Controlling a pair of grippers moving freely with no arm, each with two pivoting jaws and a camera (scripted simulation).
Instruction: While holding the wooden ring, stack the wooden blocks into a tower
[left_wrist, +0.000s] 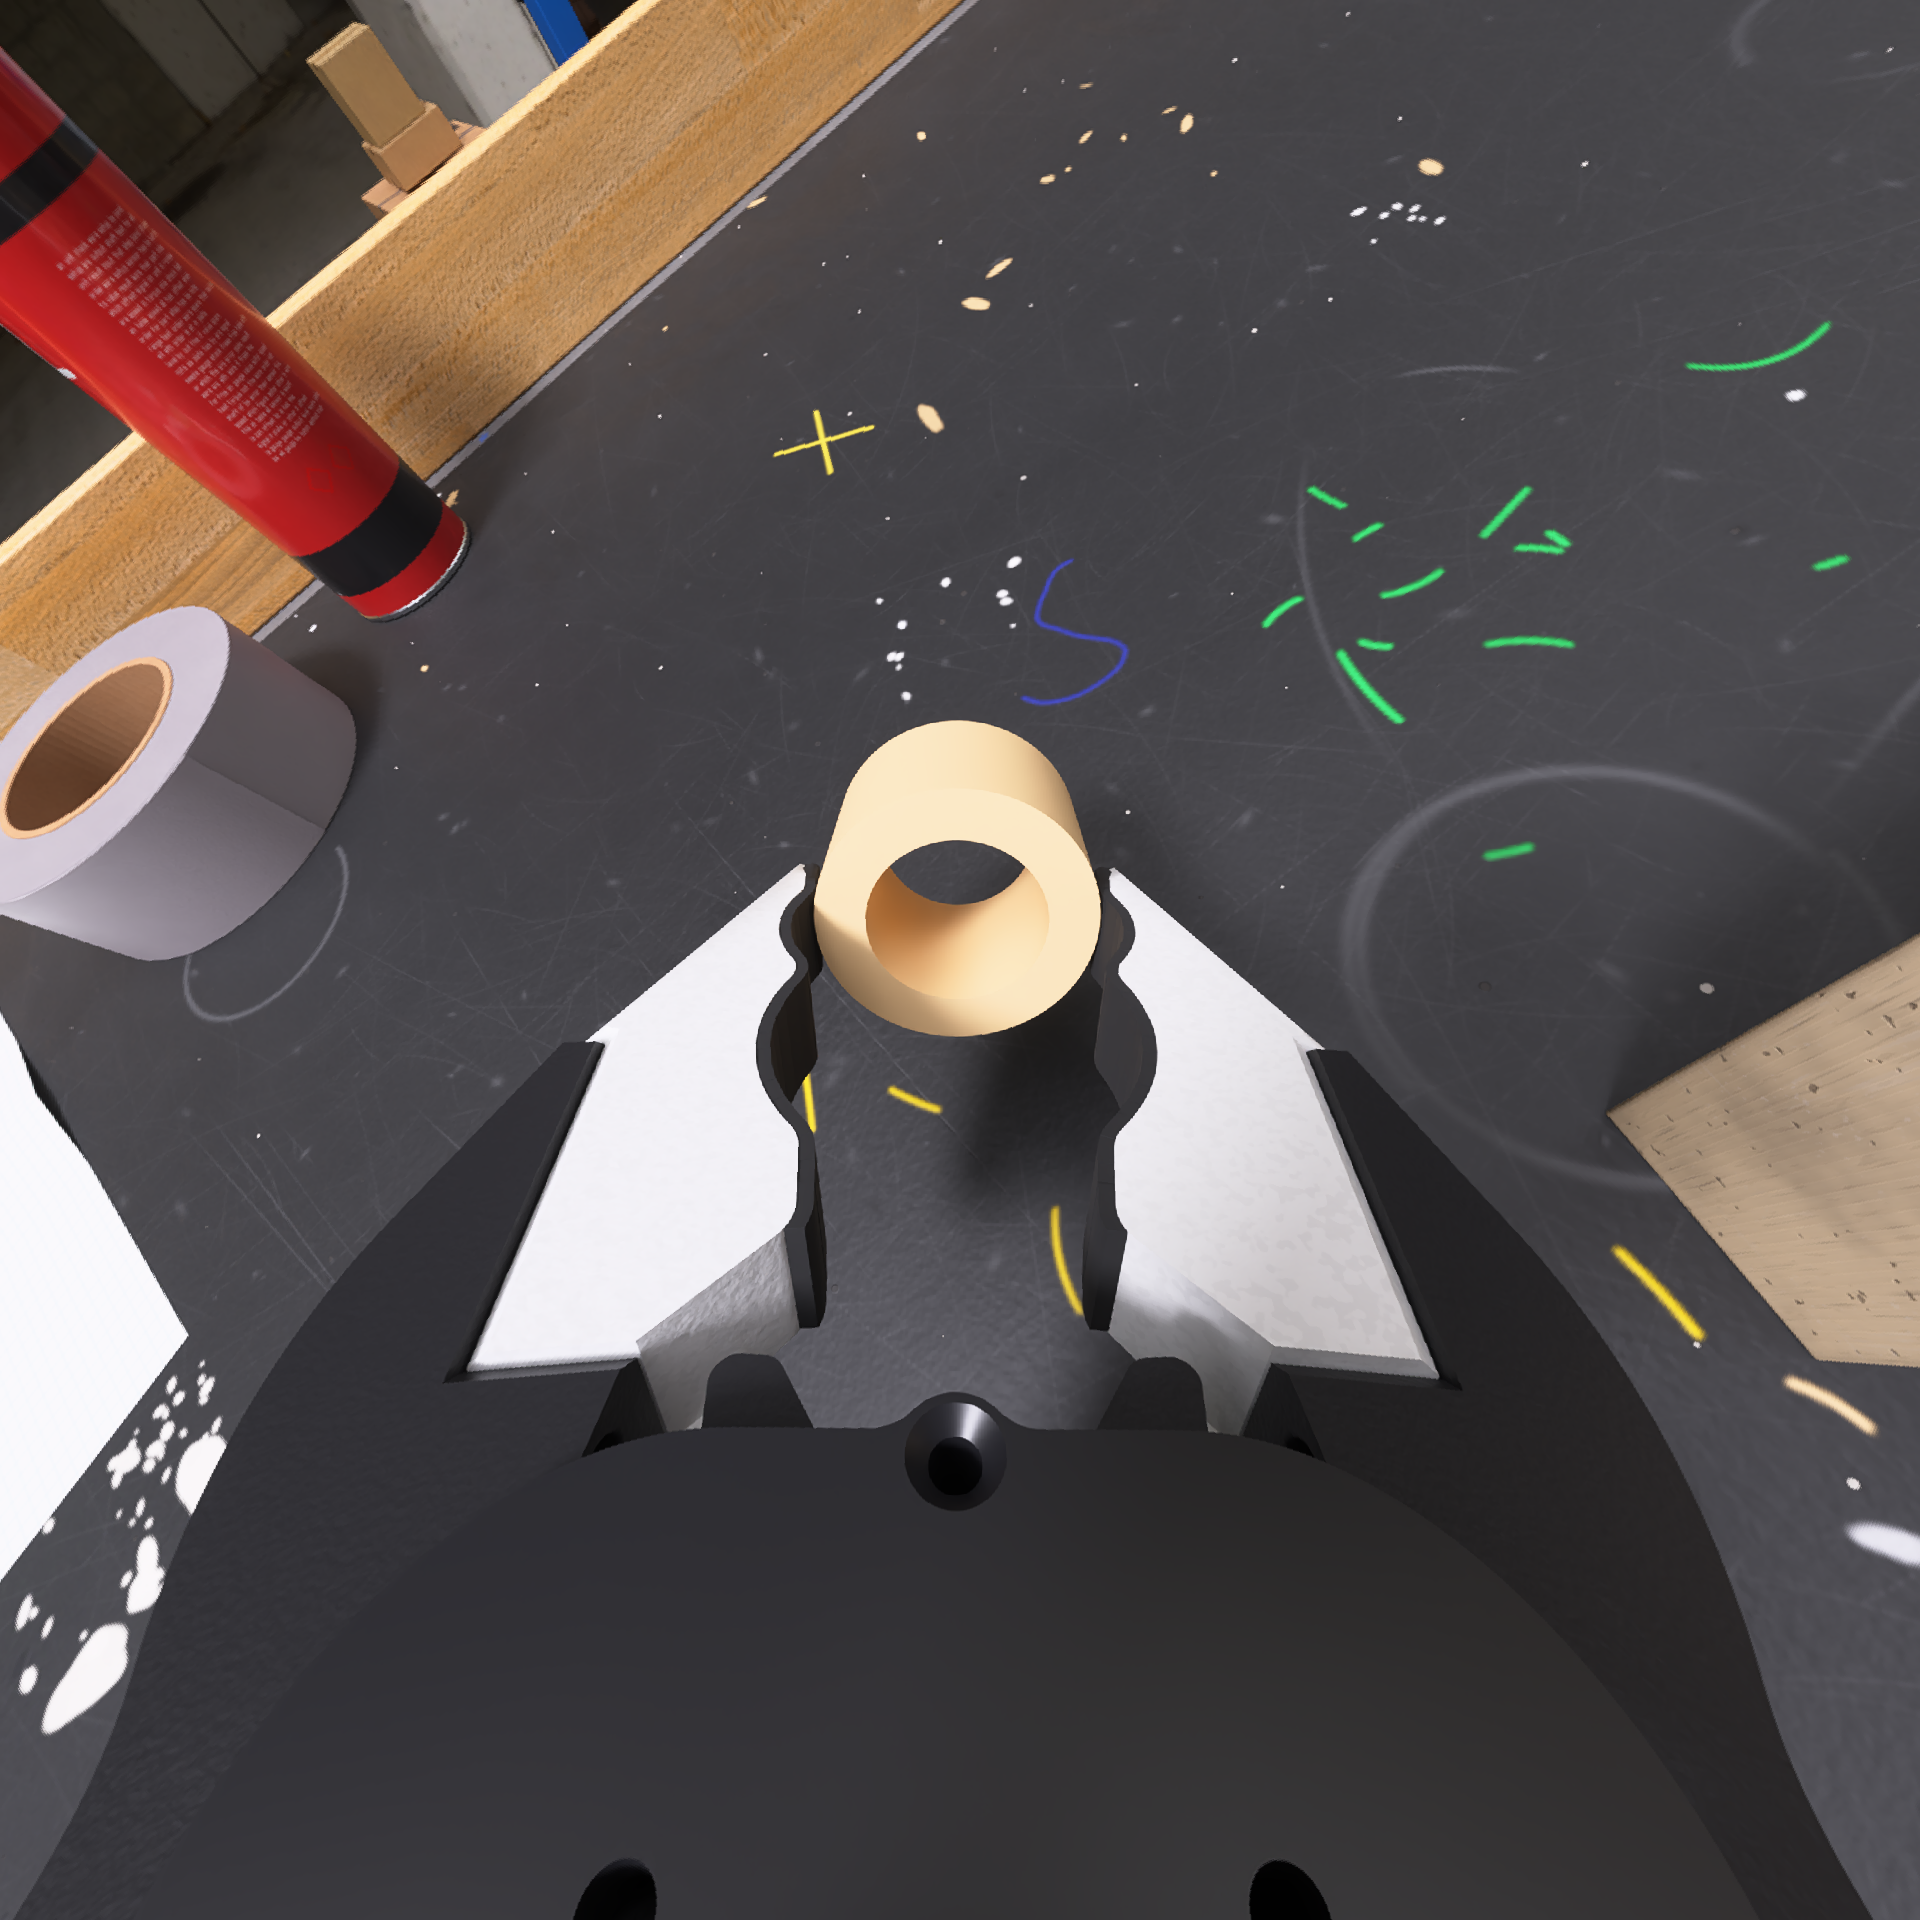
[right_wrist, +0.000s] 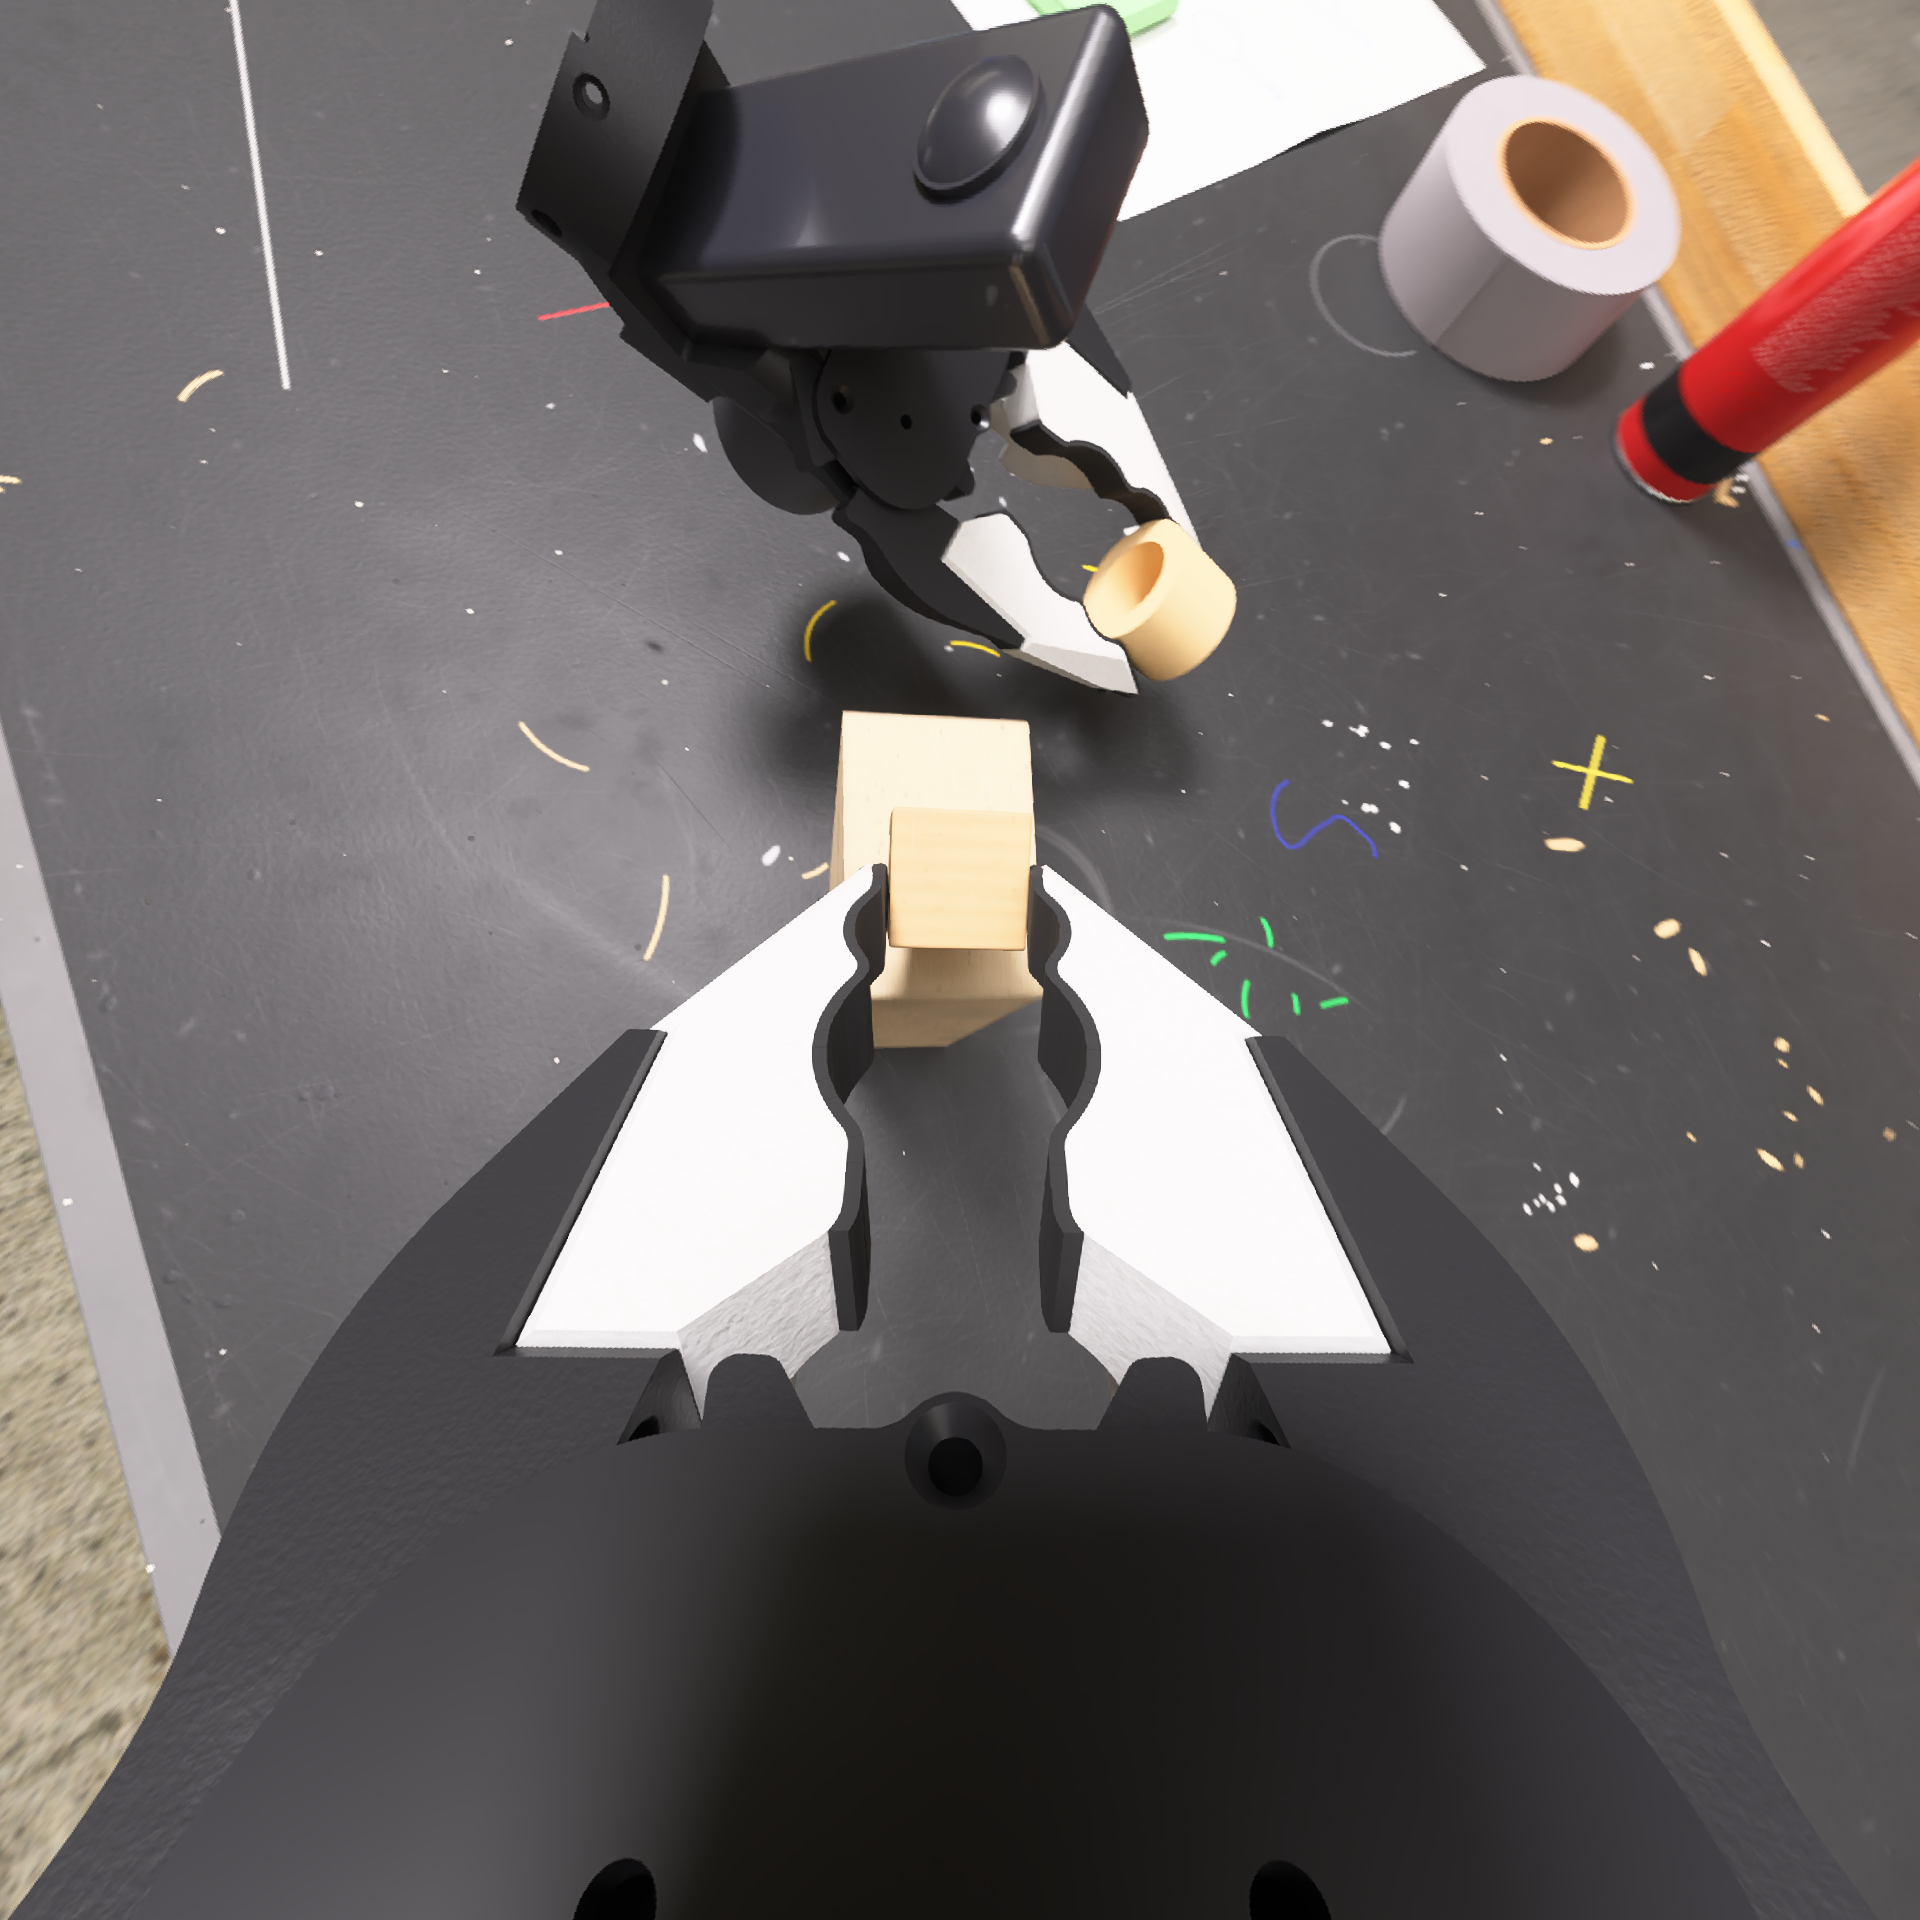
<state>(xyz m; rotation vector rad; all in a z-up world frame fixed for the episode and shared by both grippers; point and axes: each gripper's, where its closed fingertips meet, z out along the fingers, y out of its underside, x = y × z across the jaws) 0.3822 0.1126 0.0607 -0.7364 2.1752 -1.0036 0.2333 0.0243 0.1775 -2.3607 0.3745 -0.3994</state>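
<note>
The left gripper (left_wrist: 956, 925) was clamped on the wooden ring (left_wrist: 961, 883), which was held clear above the dark table (left_wrist: 1351, 260) with its bore facing the left wrist camera; the right wrist view showed the same ring (right_wrist: 1164, 603) pinched at the fingertips, beyond and slightly right of the blocks. The right gripper (right_wrist: 958, 894) was closed on a small wooden block (right_wrist: 958, 878), held over a larger wooden block (right_wrist: 935, 769) that stood on the table. Whether the small block already touched the top of the larger one could not be told from either view. Judged from this arrangement, the ring-holding condition was met and the tower was at its second tier, with the placement not yet released. No further loose blocks were visible on the table, so how many remained could not be determined. A grey tape roll (right_wrist: 1527, 229) and a red can (right_wrist: 1787, 343) lay at the far right near the wooden rail (left_wrist: 582, 218), well apart from the stack.
</note>
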